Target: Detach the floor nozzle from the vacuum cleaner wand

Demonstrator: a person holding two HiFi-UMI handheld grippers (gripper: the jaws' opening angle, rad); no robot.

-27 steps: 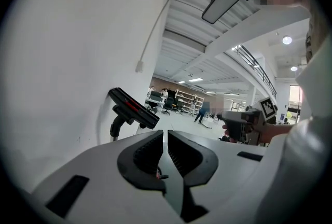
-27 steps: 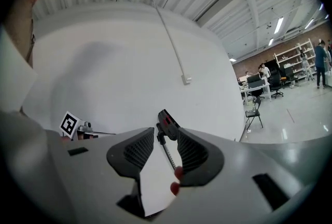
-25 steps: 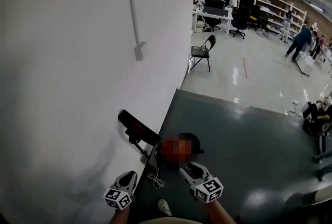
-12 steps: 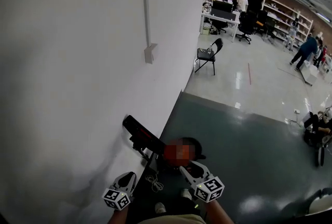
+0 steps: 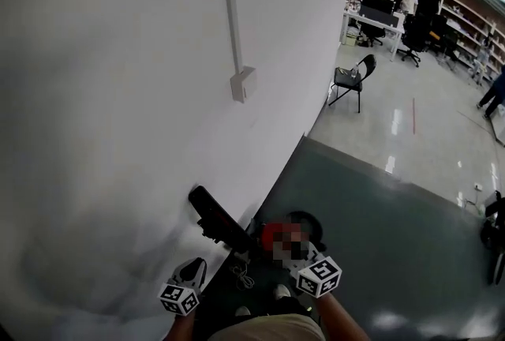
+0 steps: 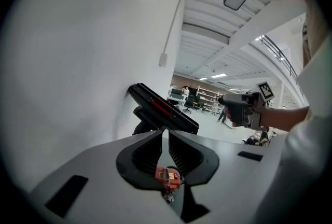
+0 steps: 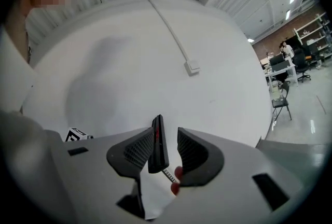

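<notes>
- The floor nozzle [image 5: 217, 219] sits raised off the floor, tilted, close against the white wall [image 5: 118, 95]. I judge that a careless tug could slide the whole leaning cleaner down the wall instead of freeing the joint.
- It is a long, flat black head with a red strip along it, on a dark neck. Where the neck meets the wand I cannot make out, so a badly placed grip may miss the release catch.
- The left tongs [image 6: 166, 134] are pinched together with nothing in them, pointing at the nozzle, near it but apart.
- The right tongs [image 7: 166, 137] are closed down too and empty, and the nozzle shows edge-on beyond them. Unless they spread first, either pair will only knock it.
</notes>
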